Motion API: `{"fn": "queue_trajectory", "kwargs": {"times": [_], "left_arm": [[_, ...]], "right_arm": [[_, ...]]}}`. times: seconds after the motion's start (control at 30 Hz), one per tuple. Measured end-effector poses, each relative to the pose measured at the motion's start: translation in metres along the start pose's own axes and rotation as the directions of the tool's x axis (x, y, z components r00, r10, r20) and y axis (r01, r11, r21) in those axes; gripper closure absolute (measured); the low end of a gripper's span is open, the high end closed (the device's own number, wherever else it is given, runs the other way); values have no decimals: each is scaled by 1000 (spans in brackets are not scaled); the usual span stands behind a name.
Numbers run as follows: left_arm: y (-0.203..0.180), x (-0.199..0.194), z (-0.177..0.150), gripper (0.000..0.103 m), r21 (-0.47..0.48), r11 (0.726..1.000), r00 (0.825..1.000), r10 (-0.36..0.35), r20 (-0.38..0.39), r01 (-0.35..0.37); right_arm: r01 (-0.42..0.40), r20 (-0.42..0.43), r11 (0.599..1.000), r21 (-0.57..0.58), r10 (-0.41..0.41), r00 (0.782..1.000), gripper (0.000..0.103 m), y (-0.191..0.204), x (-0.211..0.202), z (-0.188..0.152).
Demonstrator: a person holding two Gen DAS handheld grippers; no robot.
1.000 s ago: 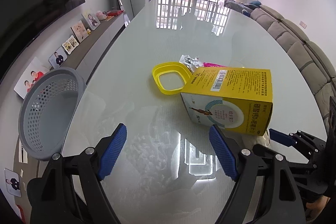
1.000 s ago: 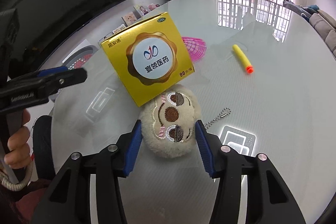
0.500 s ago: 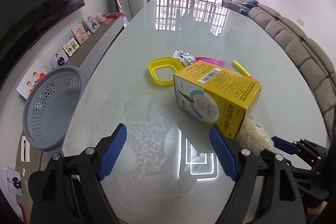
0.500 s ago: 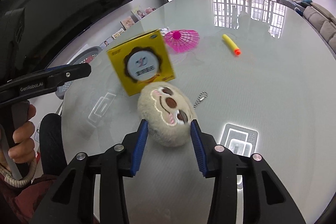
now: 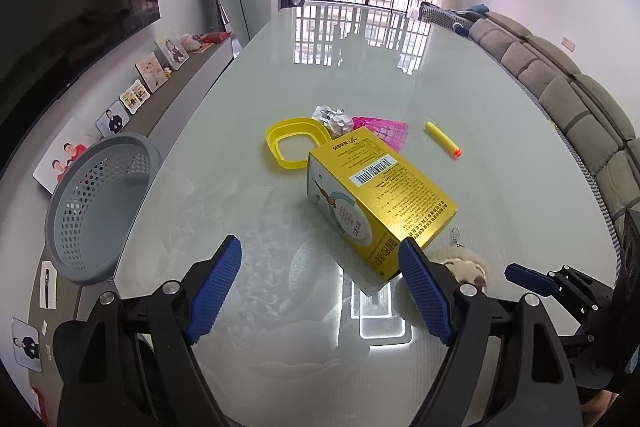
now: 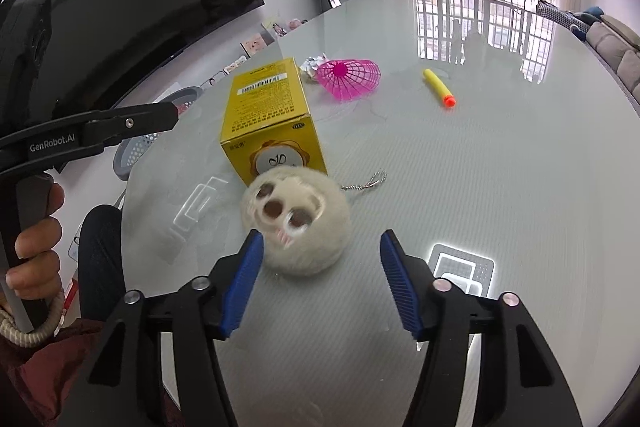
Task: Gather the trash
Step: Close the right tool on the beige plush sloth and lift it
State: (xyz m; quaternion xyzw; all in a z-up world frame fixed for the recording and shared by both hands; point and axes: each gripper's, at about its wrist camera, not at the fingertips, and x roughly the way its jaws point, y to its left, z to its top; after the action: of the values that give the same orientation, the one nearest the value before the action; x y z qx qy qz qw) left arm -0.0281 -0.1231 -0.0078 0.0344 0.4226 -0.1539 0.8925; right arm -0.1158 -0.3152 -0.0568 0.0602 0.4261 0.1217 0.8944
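Observation:
A yellow medicine box (image 5: 376,199) lies on the glass table, also in the right wrist view (image 6: 268,123). A round plush toy (image 6: 296,227) with a keychain lies in front of it, blurred, just beyond my right gripper (image 6: 322,283), which is open and empty. My left gripper (image 5: 320,287) is open and empty, near the box's near end. A crumpled paper (image 5: 330,117), a yellow lid ring (image 5: 294,145), a pink mesh cup (image 6: 348,79) and a yellow foam dart (image 6: 438,89) lie farther back. A grey perforated basket (image 5: 96,207) sits at the table's left edge.
A grey sofa (image 5: 580,107) runs along the right. A low shelf with photo frames (image 5: 148,75) and a dark TV are on the left wall. A person's hand (image 6: 36,247) holds the left gripper handle.
My right gripper has opened and let go of the plush toy, which rolled onto the table. The yellow box has turned and now lies lengthwise away from the right gripper.

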Motion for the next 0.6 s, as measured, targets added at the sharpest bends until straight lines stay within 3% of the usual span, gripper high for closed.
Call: {"fn": "queue_trajectory", "kwargs": {"times": [0.27,0.6], "left_arm": [[3,-2,0,24,-37,999,1000,30,3,-30],[5,7,2,24,-57,997,999,50,-13,-50]], "right_arm": [[-42,-11,995,-96,41,999,33,12,9,8],[-24,-74,989,-148,13,997,33,18,36,13]]}}
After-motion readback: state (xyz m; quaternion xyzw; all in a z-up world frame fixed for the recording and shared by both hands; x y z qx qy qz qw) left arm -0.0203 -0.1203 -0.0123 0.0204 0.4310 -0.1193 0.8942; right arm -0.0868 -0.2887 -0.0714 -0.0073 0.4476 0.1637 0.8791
